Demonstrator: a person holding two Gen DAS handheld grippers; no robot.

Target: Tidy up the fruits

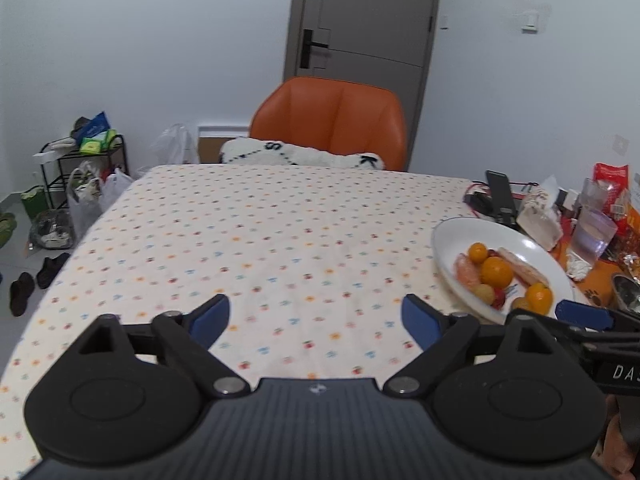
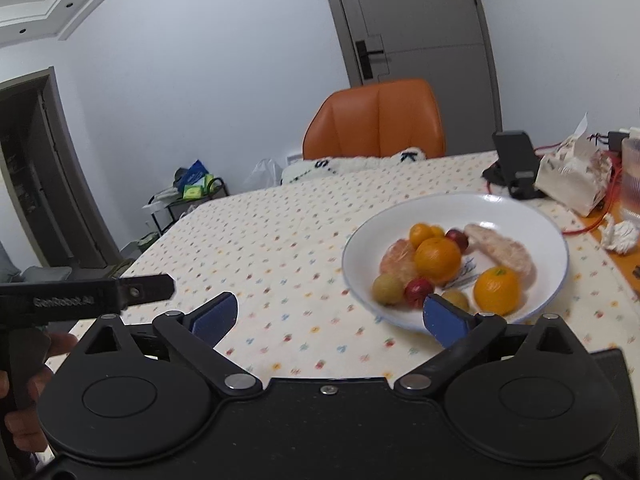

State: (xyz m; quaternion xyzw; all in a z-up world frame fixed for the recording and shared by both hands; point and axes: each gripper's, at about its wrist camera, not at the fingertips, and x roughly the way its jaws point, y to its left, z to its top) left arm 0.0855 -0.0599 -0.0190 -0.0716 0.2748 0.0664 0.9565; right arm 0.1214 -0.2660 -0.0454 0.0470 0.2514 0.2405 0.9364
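Oranges (image 2: pixel 437 259), small red and yellow fruits fill the white plate (image 2: pixel 520 208); near it, left gripper (image 1: pixel 316 318) and right gripper (image 2: pixel 330 314) gape wide, empty

"GenRobot.AI", blurred and probably so, stood on left gripper (image 2: pixel 130 291) body; "DAS" on right gripper (image 1: pixel 584 316); "S", "K" on white cushion (image 1: pixel 300 154).

Blurred and clipped items near the white plate (image 2: pixel 520 216)

Fruit on it smears in the right wrist view; beside it, a ribbed cup (image 2: pixel 631 176) is cut by the frame edge.
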